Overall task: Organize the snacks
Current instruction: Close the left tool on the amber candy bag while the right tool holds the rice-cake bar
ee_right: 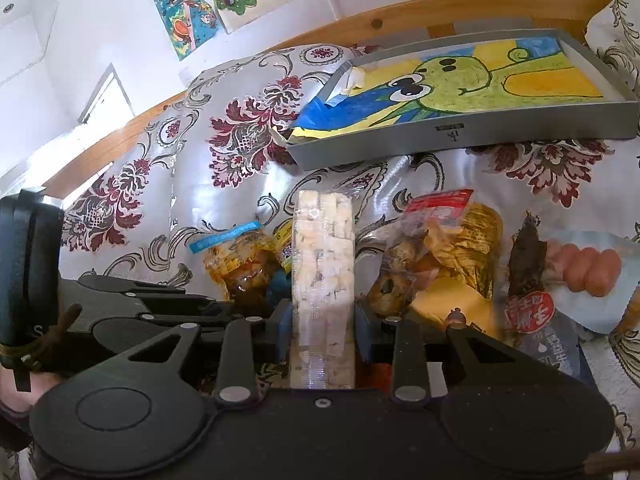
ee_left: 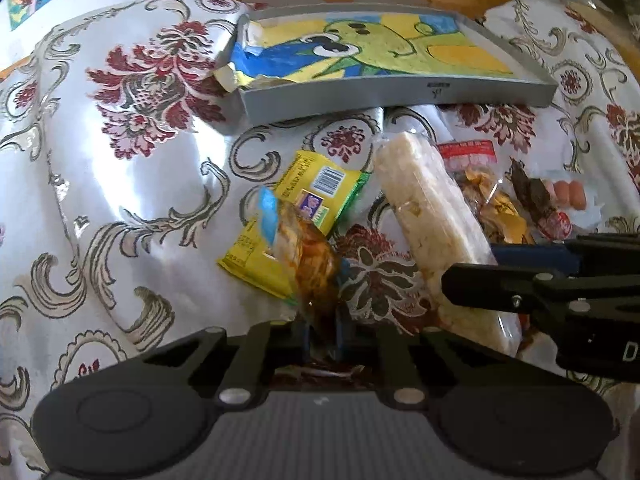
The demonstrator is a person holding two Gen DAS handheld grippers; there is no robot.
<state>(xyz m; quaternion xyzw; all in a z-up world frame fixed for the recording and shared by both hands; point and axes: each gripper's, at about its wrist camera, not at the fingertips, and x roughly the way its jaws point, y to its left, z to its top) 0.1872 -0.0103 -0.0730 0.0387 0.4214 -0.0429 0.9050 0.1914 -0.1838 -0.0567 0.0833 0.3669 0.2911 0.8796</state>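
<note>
Left gripper (ee_left: pixel 322 332) is pinched tight on a clear packet of orange-brown sauced snack with a blue top strip (ee_left: pixel 304 248), over a yellow wrapper (ee_left: pixel 280 216). Right gripper (ee_right: pixel 322 324) clamps a long clear-wrapped pale rice-cracker bar (ee_right: pixel 322 280) — blue pads (ee_right: pixel 283 326) touch both sides. The other snacks lie on the floral tablecloth (ee_left: pixel 120 160), near the shallow grey tray lined with a green cartoon drawing (ee_right: pixel 520 130).

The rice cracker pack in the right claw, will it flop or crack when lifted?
The rice cracker pack looks like a stiff block, so probably little flop. Its puffed pieces seem brittle; hard squeezing from the right claw may crumble them. The clear wrap might be slippery.
</note>
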